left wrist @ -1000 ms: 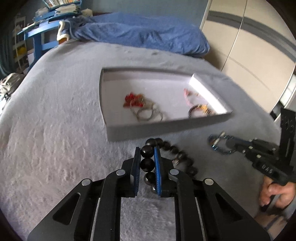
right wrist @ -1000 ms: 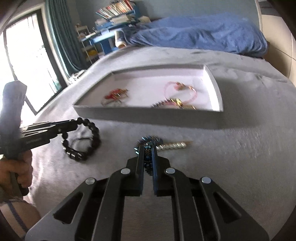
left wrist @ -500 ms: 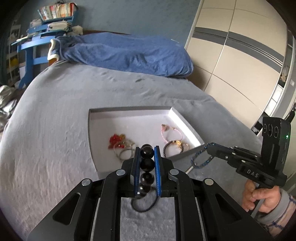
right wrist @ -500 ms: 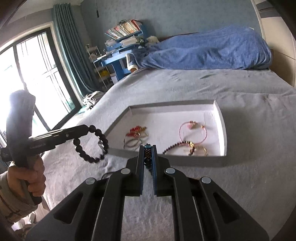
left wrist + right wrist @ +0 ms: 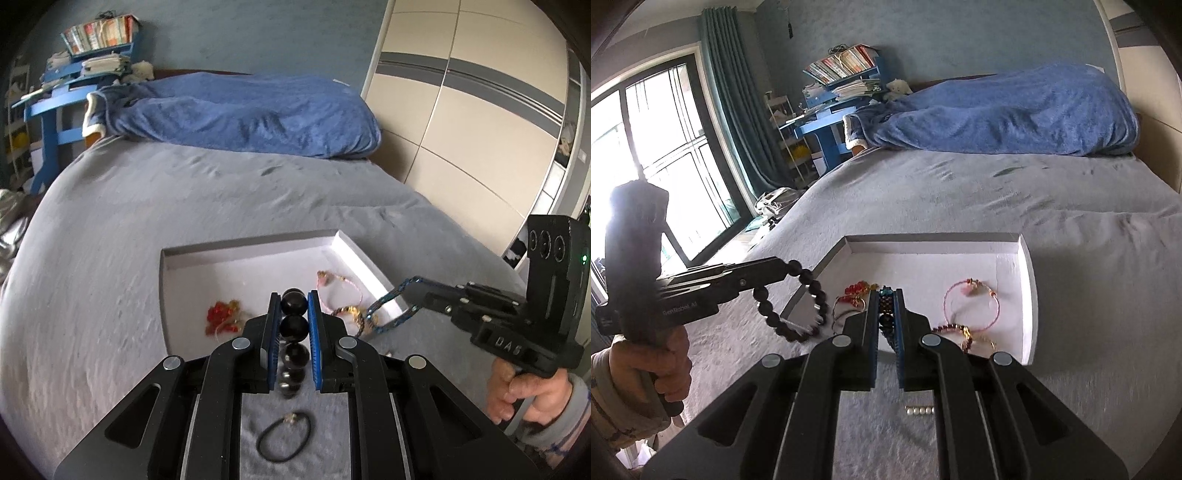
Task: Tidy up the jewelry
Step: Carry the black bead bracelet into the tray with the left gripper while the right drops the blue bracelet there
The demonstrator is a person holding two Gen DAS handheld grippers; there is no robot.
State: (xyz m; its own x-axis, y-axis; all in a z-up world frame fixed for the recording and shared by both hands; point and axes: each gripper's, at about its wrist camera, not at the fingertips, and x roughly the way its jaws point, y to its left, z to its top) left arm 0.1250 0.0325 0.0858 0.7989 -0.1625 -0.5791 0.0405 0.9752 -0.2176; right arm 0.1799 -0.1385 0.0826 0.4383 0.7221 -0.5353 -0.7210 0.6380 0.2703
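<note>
Between the blue pads of the left gripper (image 5: 294, 306): one black bead bracelet (image 5: 798, 301), pinched across two beads, jaws nearly shut on it, the rest of the loop hanging free, held in the air near the front left corner of the white tray (image 5: 1028, 280). Right gripper (image 5: 886, 301): jaws narrowly closed on one blue beaded bracelet (image 5: 388, 306), likewise aloft, at the tray's near right corner. Tray contents: red bead piece (image 5: 221, 315), pink bangle (image 5: 973, 304), dark red and gold bracelet (image 5: 964, 332), all resting on the white floor. Outside the tray, on the grey bedspread (image 5: 110, 258): black hair tie (image 5: 284, 435) and short pearl strand (image 5: 919, 410), both uncollected. Advice for the step in hand: carry each bracelet over the rim to a bare patch of tray floor, lower until the hanging loop rests flat, then open the jaws, one hand at a time, so loops do not tangle with the pieces already laid.
</note>
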